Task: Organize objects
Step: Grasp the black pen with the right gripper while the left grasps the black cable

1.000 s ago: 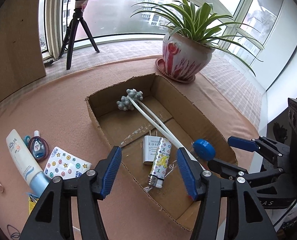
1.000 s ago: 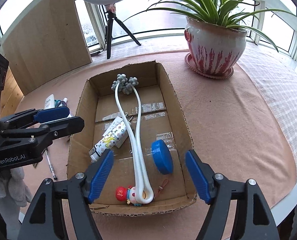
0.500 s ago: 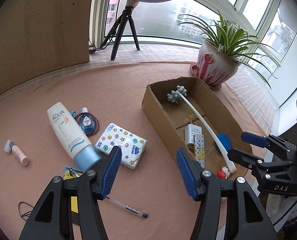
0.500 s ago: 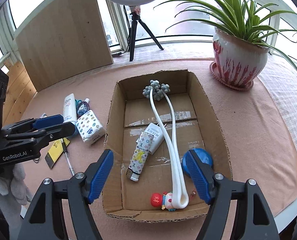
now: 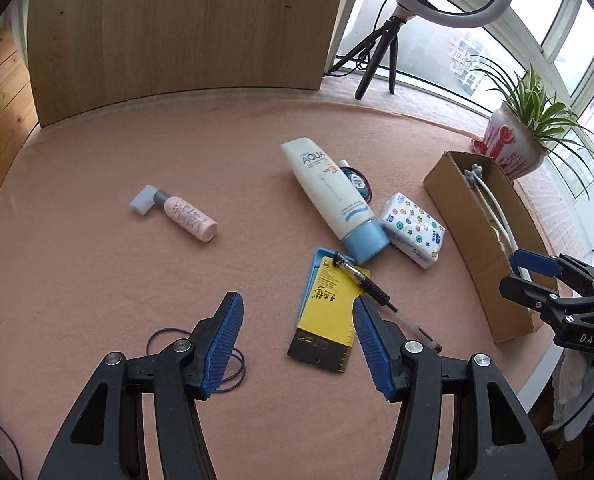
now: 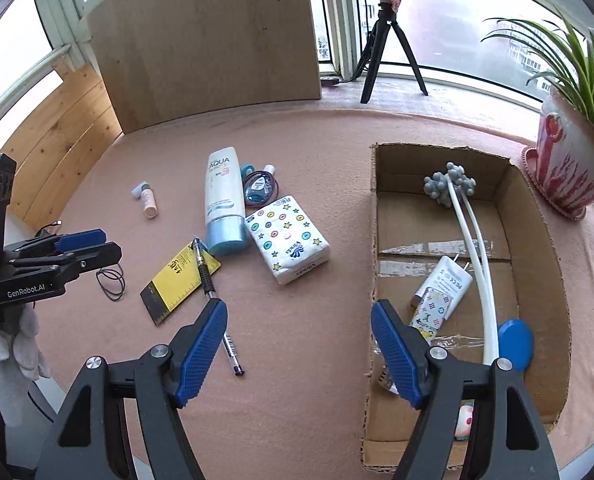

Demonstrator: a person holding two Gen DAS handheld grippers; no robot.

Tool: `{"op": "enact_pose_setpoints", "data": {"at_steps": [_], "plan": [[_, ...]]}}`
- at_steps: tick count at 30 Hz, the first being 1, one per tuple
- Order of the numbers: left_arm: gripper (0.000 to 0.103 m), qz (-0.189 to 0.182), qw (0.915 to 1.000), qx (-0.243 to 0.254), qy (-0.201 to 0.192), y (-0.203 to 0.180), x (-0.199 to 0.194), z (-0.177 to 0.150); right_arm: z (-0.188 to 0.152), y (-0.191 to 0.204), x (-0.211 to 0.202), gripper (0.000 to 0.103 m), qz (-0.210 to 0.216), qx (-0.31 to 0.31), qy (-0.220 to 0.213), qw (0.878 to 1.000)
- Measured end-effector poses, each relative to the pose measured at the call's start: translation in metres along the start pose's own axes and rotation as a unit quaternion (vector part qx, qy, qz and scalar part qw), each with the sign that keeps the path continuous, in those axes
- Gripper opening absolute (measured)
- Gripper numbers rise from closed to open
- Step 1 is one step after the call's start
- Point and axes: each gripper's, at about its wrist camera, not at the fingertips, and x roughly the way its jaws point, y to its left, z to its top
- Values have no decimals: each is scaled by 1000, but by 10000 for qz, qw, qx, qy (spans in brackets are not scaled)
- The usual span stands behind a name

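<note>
My left gripper (image 5: 295,340) is open and empty above the pink table, just short of a yellow card (image 5: 327,312) with a black pen (image 5: 373,288) across it. Beyond lie a white AQUA tube (image 5: 331,196), a tissue pack (image 5: 413,228) and a small pink bottle (image 5: 181,216). My right gripper (image 6: 299,348) is open and empty over the table beside the cardboard box (image 6: 373,248). The box holds a white massager (image 6: 473,240), a charger (image 6: 449,276), a patterned lighter (image 6: 433,312) and a blue lid (image 6: 515,344).
A potted plant (image 6: 569,164) stands right of the box. A ring-light tripod (image 6: 389,44) and a wooden board (image 6: 205,40) stand at the back. A thin hair tie (image 5: 217,356) lies under my left gripper. The table edge runs along the near side.
Both grippers have swung left, away from the box. The left one now faces the loose items on the table; the right one has left the box and hangs over its left wall.
</note>
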Motion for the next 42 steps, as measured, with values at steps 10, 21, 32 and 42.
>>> {"op": "enact_pose_setpoints", "data": {"at_steps": [10, 21, 32, 42], "plan": [[61, 331, 9965, 533, 551, 41, 17, -30, 0, 48, 51, 70, 64, -494, 551, 9972], [55, 223, 9937, 810, 745, 54, 30, -34, 1, 69, 89, 50, 1, -666, 976, 9930], [30, 176, 9938, 795, 752, 56, 37, -33, 3, 74, 104, 40, -135, -726, 1136, 9908], [13, 72, 9959, 575, 690, 56, 36, -36, 5, 78, 104, 17, -167, -745, 1098, 9910]]}}
